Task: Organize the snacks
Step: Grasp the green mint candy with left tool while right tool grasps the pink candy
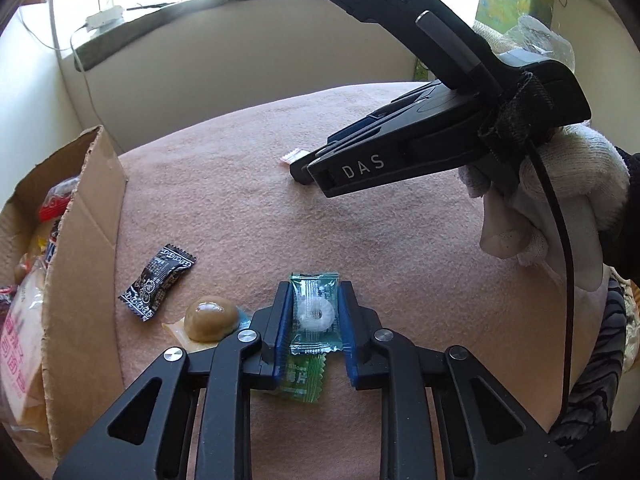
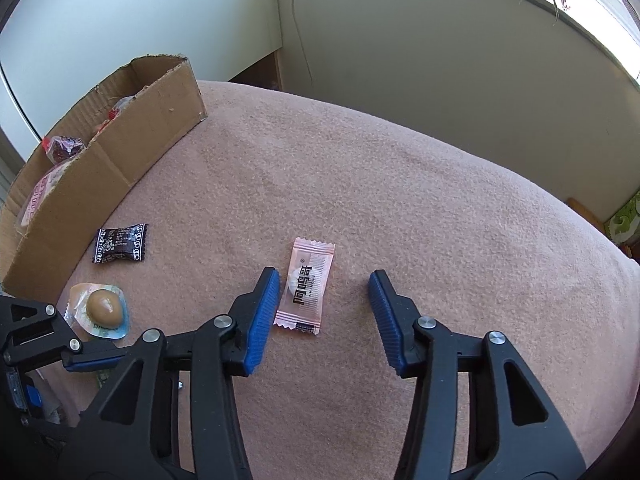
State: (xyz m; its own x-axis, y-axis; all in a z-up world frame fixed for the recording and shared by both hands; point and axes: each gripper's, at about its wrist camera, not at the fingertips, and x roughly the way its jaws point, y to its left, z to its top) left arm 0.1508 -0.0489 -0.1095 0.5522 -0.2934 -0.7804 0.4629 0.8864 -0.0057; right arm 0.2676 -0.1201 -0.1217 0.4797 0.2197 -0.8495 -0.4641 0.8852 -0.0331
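Snacks in small wrappers lie scattered on a pink-cloth tabletop point(image 2: 400, 184), with a cardboard box point(image 2: 132, 148) of already gathered packets at the upper left of the right wrist view. Left tongs point(image 1: 314, 316), low in the centre of the left wrist view, are narrowed around a green mint candy point(image 1: 314, 312), their blue pads pressing both long sides of its wrapper. Right tongs point(image 2: 324, 312) stand wide apart, straddling a pink candy point(image 2: 306, 286) that lies flat on the cloth, closer to the left-hand pad and not touched. A black candy point(image 2: 120, 242) sits near the box wall, and a brown jelly cup point(image 2: 105, 310) lies just beside the left tongs.

These sweets look very light, with thin, slippery, crinkly film around a small hard centre. Judging by that, the pink one is best gripped across its middle, over the lump, since the loose crimped ends would likely fold or slip free.
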